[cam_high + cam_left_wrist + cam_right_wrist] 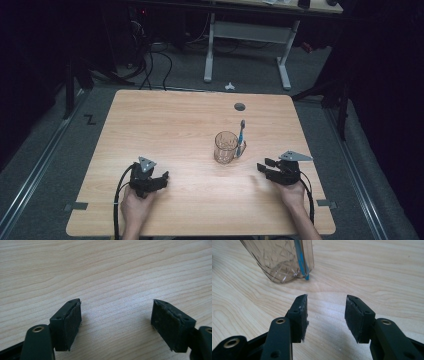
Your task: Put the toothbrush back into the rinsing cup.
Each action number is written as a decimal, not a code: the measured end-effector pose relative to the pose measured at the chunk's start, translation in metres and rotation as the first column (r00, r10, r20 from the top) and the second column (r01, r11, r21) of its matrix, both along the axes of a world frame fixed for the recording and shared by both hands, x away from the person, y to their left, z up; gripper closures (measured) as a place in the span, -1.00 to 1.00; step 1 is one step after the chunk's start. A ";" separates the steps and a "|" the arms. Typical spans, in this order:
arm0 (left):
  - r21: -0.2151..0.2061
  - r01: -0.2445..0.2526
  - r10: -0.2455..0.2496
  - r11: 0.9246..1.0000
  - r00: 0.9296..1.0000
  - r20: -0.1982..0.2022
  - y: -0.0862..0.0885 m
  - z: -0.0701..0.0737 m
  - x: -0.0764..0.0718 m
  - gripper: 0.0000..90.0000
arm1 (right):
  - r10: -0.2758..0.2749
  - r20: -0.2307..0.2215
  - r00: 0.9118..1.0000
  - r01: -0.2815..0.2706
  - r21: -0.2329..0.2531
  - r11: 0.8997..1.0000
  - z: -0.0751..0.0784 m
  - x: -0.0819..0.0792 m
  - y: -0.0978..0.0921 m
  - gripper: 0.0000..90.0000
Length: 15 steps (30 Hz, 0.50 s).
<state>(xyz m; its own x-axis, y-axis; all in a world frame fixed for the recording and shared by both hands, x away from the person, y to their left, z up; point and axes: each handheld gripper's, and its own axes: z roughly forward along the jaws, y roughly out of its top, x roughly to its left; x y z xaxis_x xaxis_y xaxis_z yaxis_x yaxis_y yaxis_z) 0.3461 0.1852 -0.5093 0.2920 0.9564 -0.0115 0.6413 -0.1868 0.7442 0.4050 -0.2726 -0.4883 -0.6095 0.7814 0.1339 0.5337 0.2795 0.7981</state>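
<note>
I hold one gripper in each hand, low over the wooden tabletop [165, 120]. My left gripper [161, 180] is near the front left part of the tabletop, and in the left gripper view its two black fingers [67, 323] stand wide apart with nothing between them, just bare wood. My right gripper [266, 166] is near the front right, and in the right gripper view its fingers [300, 317] are apart too and hold nothing. Between my two grippers, a bit farther back and closer to the right one, stands a cup [226, 147]. It is see-through with a light brown tint, it has a handle on its right side, and its wall has little cut lines that look like scratches or a pattern [282, 260]. A toothbrush [241, 135] with a blue handle stands in the cup and leans on the rim, with its brush end up. Near the far edge of the tabletop there is a small round dark hole [239, 106].
</note>
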 end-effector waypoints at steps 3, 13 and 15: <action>0.000 0.000 0.000 1.000 1.000 0.000 0.000 0.000 0.000 -0.45 | -0.003 -0.009 1.000 0.003 -0.010 1.000 -0.003 0.001 0.001 0.18; 0.000 0.000 0.000 1.000 1.000 0.000 0.000 0.000 0.000 -0.45 | -0.009 0.004 1.000 0.009 -0.073 0.997 -0.011 0.005 0.008 0.15; 0.000 0.000 0.000 1.000 1.000 0.000 0.000 0.000 0.000 -0.45 | -0.009 0.011 1.000 0.010 -0.101 0.995 -0.013 0.005 0.011 0.15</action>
